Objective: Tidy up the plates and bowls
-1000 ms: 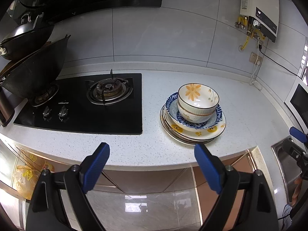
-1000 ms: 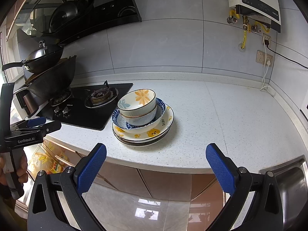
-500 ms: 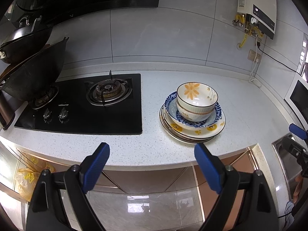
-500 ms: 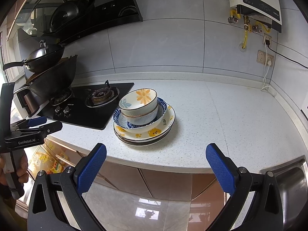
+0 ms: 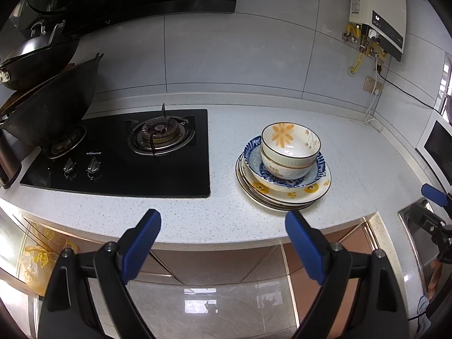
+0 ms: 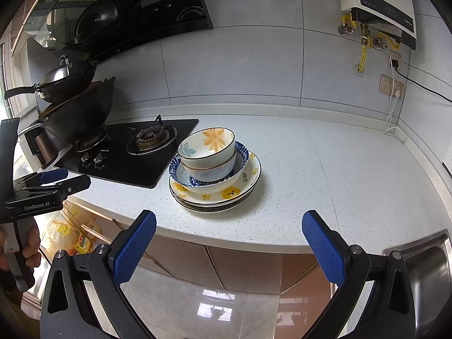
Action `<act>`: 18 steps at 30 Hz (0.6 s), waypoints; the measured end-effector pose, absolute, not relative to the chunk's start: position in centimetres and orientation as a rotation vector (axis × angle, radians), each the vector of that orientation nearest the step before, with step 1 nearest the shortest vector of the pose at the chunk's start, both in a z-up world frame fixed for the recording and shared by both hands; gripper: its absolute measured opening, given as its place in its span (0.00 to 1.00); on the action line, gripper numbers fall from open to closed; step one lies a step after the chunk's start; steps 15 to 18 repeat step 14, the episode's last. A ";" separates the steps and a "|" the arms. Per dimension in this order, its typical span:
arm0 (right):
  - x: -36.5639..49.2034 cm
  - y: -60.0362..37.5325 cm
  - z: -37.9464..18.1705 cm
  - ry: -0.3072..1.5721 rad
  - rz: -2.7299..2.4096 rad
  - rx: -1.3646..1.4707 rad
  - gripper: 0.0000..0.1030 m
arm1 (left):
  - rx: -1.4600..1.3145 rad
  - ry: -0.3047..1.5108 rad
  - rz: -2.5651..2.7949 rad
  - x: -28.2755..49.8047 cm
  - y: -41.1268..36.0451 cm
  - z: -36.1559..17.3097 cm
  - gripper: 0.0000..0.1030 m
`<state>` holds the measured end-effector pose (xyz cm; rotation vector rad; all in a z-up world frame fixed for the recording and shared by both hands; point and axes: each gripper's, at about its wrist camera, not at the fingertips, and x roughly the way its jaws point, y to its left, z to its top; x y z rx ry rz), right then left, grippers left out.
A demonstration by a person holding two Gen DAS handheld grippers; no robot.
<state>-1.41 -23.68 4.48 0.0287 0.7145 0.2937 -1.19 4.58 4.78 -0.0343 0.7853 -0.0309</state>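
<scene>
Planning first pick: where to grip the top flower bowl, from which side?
Pinch the top bowl's rim, one finger inside and one outside, coming from above on the near side. It sits upright, nested in another bowl, so only its rim stands clear. Right gripper is open.

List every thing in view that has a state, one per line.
left gripper: open, empty
right gripper: open, empty
flower bowl: upright, top of stack
blue bowl: upright, on plates
plates: stacked on counter
right burner: unlit, bare
wok: on left burner
</scene>
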 end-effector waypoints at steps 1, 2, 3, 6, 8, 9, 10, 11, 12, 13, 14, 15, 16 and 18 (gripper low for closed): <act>-1.4 -23.7 4.4 0.714 0.293 0.028 0.99 | -0.033 0.783 -0.029 -1.2 4.7 4.8 0.87; -1.4 -23.6 4.4 0.715 0.294 0.028 0.99 | -0.031 0.781 -0.028 -1.2 4.8 4.8 0.87; -1.4 -23.6 4.4 0.714 0.294 0.028 0.99 | -0.029 0.779 -0.029 -1.2 4.8 4.8 0.87; -1.5 -23.5 4.4 0.713 0.291 0.025 0.99 | -0.030 0.776 -0.028 -1.3 5.0 4.9 0.87; -1.5 -23.4 4.4 0.713 0.292 0.025 0.99 | -0.026 0.770 -0.025 -1.4 5.1 5.0 0.87; -1.5 -23.4 4.4 0.712 0.291 0.024 0.99 | -0.026 0.768 -0.024 -1.5 5.1 5.0 0.87; -1.5 -23.4 4.4 0.713 0.293 0.024 0.99 | -0.027 0.767 -0.026 -1.5 5.2 5.1 0.87; -1.5 -23.4 4.4 0.713 0.293 0.024 0.99 | -0.029 0.769 -0.029 -1.6 5.2 5.1 0.87; -1.5 -23.4 4.4 0.712 0.292 0.025 0.99 | -0.031 0.769 -0.031 -1.6 5.3 5.1 0.87; -1.5 -23.5 4.4 0.712 0.292 0.024 0.99 | -0.031 0.768 -0.031 -1.6 5.3 5.1 0.87; -1.5 -23.5 4.4 0.712 0.292 0.024 0.99 | -0.030 0.767 -0.030 -1.7 5.4 5.2 0.87; -1.5 -23.5 4.4 0.712 0.292 0.024 0.99 | -0.030 0.767 -0.030 -1.7 5.4 5.2 0.87; -1.5 -23.5 4.4 0.712 0.292 0.024 0.99 | -0.030 0.767 -0.030 -1.7 5.4 5.2 0.87; -1.5 -23.5 4.4 0.712 0.292 0.024 0.99 | -0.030 0.767 -0.030 -1.7 5.4 5.2 0.87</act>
